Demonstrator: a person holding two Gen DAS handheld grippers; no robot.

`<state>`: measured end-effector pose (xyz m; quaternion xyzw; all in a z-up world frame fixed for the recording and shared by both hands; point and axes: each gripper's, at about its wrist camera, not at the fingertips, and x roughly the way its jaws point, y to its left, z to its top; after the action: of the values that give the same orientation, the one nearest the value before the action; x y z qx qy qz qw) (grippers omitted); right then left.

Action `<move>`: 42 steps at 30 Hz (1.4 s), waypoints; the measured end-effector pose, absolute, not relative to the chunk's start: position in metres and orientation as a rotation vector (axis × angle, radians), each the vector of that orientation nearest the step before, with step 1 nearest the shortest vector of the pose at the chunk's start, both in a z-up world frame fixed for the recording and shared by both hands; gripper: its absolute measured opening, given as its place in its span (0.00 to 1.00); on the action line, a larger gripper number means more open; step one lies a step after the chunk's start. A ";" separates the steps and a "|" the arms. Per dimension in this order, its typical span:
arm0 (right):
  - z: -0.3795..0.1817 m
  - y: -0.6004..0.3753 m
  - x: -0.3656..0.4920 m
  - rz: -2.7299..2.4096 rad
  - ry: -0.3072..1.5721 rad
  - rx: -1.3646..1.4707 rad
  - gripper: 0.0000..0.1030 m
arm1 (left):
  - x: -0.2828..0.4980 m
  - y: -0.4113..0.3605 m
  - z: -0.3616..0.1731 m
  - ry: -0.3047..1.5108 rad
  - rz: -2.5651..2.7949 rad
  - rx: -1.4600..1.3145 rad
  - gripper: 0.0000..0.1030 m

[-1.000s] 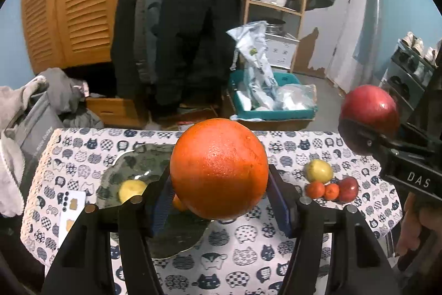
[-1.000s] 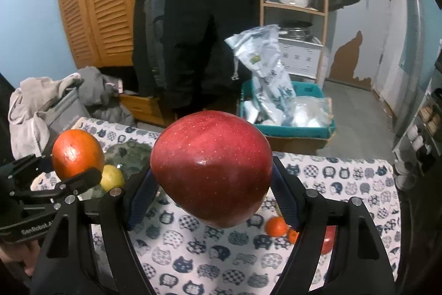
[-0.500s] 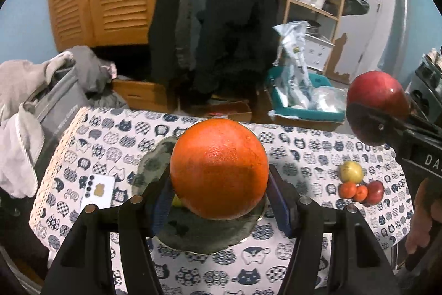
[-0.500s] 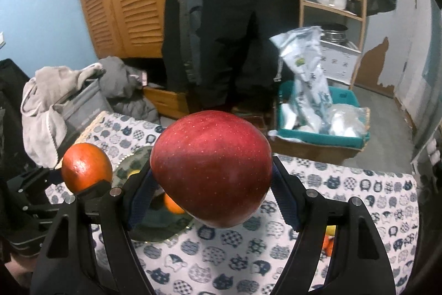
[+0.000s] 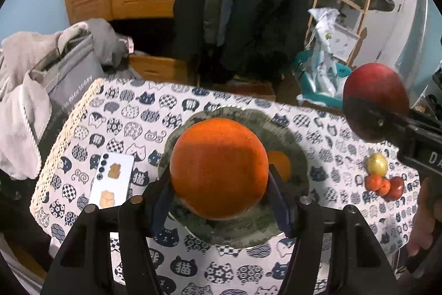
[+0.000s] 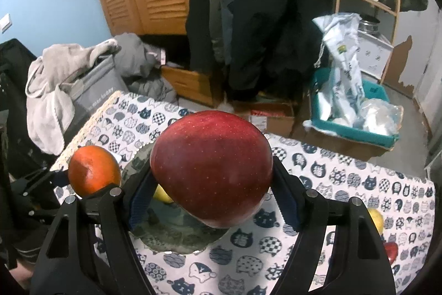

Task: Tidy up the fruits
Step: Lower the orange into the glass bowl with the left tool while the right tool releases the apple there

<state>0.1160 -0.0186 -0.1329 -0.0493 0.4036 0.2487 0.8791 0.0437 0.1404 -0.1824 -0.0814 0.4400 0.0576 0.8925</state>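
While left tongs [image 5: 219, 201] clamp orange [image 5: 218, 167] directly above dark plate [image 5: 298, 151] on table [image 5: 132, 112], right tongs [image 6: 211, 201] clamp red apple [image 6: 211, 167] above plate's right side. Left hand nearer plate centre; judged drop: straight down. Orange round, no long axis. Small fruit [image 5: 279, 163] already on plate.

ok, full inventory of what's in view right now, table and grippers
orange: 1, orange, clamped in left gripper above plate
apple: 1, red, clamped in right gripper
plate: 1, dark green, middle of table
small orange fruit: 1, on plate
yellow fruit: 1, on plate
loose fruit pile: 4, yellow, orange, red, right of plate
card: 1, white, left of plate
tablecloth: 1, cat print
left gripper: 1, black
right gripper: 1, black
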 end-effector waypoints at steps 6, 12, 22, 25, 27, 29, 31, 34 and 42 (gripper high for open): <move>-0.154 -0.008 0.122 0.523 0.893 -0.110 0.75 | 0.050 0.153 -0.213 0.992 0.130 -0.190 0.62; -0.176 -0.001 0.125 0.523 0.939 -0.129 0.75 | 0.055 0.156 -0.237 1.046 0.126 -0.210 0.62; -0.212 0.005 0.124 0.527 1.020 -0.147 0.75 | 0.061 0.156 -0.270 1.131 0.134 -0.206 0.63; -0.221 0.006 0.122 0.534 1.046 -0.146 0.75 | 0.063 0.158 -0.278 1.157 0.130 -0.229 0.63; -0.226 0.007 0.121 0.535 1.057 -0.151 0.75 | 0.064 0.158 -0.284 1.176 0.126 -0.240 0.63; -0.228 0.008 0.120 0.538 1.064 -0.155 0.75 | 0.064 0.158 -0.288 1.181 0.127 -0.238 0.63; -0.230 0.008 0.120 0.540 1.069 -0.155 0.75 | 0.065 0.156 -0.290 1.185 0.124 -0.230 0.63; -0.230 0.006 0.119 0.539 1.074 -0.149 0.75 | 0.066 0.154 -0.293 1.200 0.115 -0.234 0.63; -0.233 0.003 0.123 0.540 1.094 -0.117 0.75 | 0.069 0.144 -0.296 1.238 0.119 -0.170 0.64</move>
<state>0.1225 0.0028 -0.2329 -0.0551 0.5136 0.2536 0.8179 0.0693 0.1437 -0.2961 -0.0797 0.5791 0.0558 0.8094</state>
